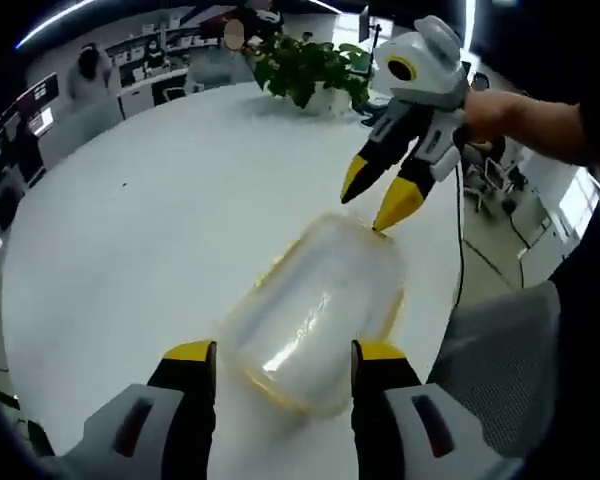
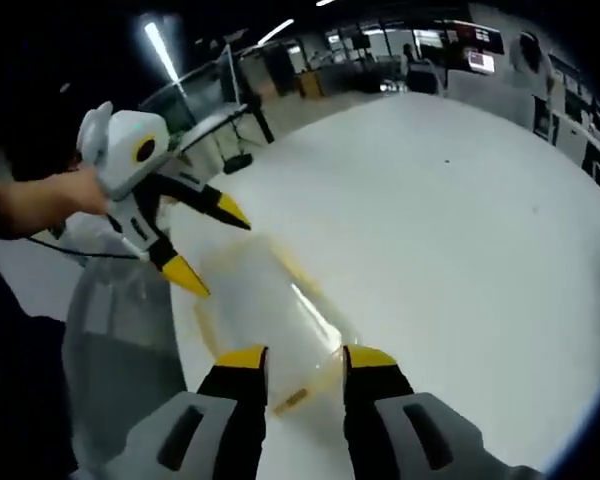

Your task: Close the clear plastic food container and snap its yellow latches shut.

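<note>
In the left gripper view the left gripper (image 1: 285, 352) is spreading wide at 6 o'clock, straddling the near end of the clear plastic container (image 1: 315, 315) lying on the white table (image 1: 150, 220). The right gripper (image 1: 377, 205) is gaping at 1 o'clock, one tip touching the far rim. A plant (image 1: 310, 68) is sitting at 12.

In the right gripper view the right gripper (image 2: 303, 357) is parting over the container (image 2: 270, 310), with the left gripper (image 2: 210, 245) at 10.

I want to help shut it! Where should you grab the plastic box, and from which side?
Grab the box by its short ends, where the yellow edges are, one gripper from each end. It lies flat and long on the table, and its clear top looks too smooth and wide to pinch.
</note>
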`<state>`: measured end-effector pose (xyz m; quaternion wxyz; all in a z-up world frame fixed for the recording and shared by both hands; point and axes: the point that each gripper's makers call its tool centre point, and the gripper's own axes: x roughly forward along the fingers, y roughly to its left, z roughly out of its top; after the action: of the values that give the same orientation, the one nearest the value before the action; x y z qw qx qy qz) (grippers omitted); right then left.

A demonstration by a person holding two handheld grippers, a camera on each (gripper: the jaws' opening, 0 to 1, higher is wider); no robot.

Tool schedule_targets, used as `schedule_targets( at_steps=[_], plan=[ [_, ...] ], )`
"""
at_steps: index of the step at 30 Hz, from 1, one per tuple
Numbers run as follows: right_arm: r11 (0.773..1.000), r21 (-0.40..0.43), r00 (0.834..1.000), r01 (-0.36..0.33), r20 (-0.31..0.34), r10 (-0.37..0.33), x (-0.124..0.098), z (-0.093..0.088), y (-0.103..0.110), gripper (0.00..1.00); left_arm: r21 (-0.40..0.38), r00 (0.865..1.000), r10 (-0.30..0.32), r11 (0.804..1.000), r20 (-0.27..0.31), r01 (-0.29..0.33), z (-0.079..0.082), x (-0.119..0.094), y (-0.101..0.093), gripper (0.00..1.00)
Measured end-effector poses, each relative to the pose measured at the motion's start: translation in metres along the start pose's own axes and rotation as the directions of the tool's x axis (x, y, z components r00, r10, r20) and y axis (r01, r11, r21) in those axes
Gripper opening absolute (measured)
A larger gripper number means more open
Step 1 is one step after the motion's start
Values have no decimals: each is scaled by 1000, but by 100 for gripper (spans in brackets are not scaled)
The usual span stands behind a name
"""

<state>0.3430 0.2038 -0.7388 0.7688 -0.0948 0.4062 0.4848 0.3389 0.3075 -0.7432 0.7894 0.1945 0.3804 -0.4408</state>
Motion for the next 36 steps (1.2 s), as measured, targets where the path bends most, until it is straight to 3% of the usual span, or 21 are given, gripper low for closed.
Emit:
schedule_targets(
  at_steps=[2, 4, 9, 13, 17, 26, 32, 36],
  plan=[
    [999, -33, 1000, -17, -21, 16, 4, 2, 5, 29, 42, 1000, -23, 999, 15, 22, 4, -1, -4, 53],
    [997, -77, 1000, -30, -10, 29, 9, 9, 11, 28, 71, 999, -44, 996, -20, 45, -1, 0, -7, 52],
    [991, -103, 996, -86, -2, 86, 23, 21, 33, 28, 157, 996, -81, 984, -45, 87, -3, 5, -19, 48],
    [978, -187, 995, -91, -63, 80, 35, 14, 38, 28, 209, 996, -57, 975, -72, 71, -3, 12, -16, 47],
    [963, -255, 994, -86, -90, 65, 41, 13, 41, 28, 242, 996, -64, 967, -64, 78, 5, 14, -21, 45],
    [964, -253, 995, -77, -88, 56, 44, 18, 31, 28, 321, 991, -99, 939, -90, 123, 6, 20, -35, 43],
    [965, -254, 996, -67, -82, 48, 46, 25, 23, 28, 318, 988, -110, 938, -111, 140, 5, 23, -36, 45],
    [969, -241, 996, -56, -87, 36, 48, 29, 15, 29, 312, 987, -107, 940, -117, 139, 4, 24, -34, 52]
  ],
)
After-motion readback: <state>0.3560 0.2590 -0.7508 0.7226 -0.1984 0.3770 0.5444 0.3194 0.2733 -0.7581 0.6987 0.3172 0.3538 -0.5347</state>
